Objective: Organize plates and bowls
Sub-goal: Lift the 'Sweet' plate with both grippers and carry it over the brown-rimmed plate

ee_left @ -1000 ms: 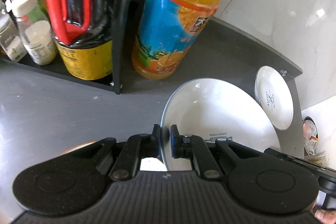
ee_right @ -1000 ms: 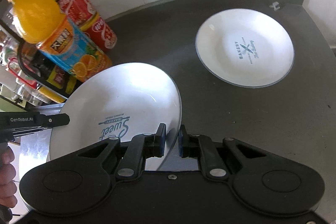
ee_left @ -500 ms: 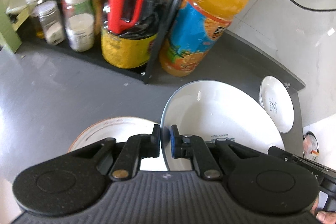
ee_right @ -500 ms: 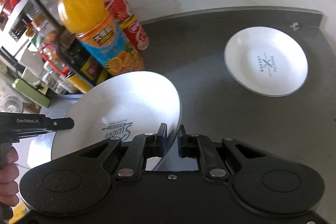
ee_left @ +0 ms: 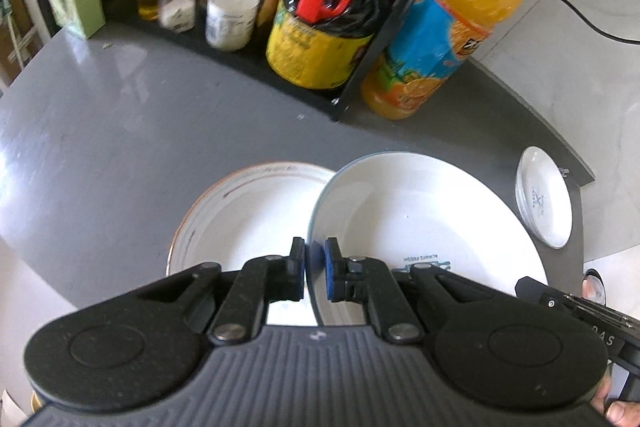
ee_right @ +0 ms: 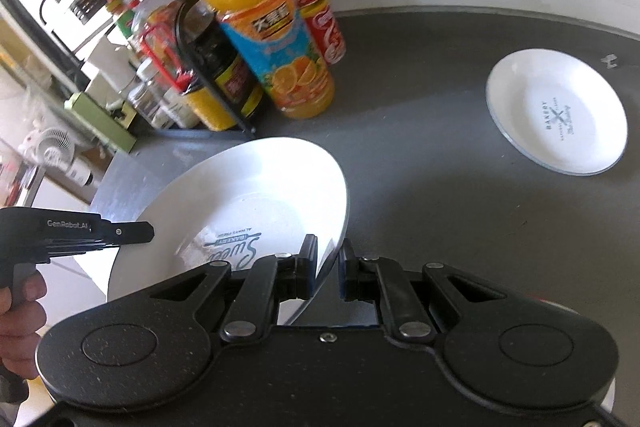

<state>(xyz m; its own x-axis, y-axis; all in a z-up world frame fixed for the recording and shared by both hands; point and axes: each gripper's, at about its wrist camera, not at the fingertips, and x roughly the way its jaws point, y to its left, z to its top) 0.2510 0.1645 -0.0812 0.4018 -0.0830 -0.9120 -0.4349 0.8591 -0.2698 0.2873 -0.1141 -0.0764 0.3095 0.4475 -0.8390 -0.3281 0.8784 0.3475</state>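
The white plate (ee_left: 424,227) is being held tilted above the counter (ee_left: 120,131) beside an orange-rimmed plate (ee_left: 240,211), pinched at opposite rims by both closed grippers (ee_left: 314,269) (ee_right: 327,267), so uneven pulling is risking a slip.

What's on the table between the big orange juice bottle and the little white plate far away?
Nothing. In the right wrist view, only bare dark grey countertop lies between the orange juice bottle and the small white plate.
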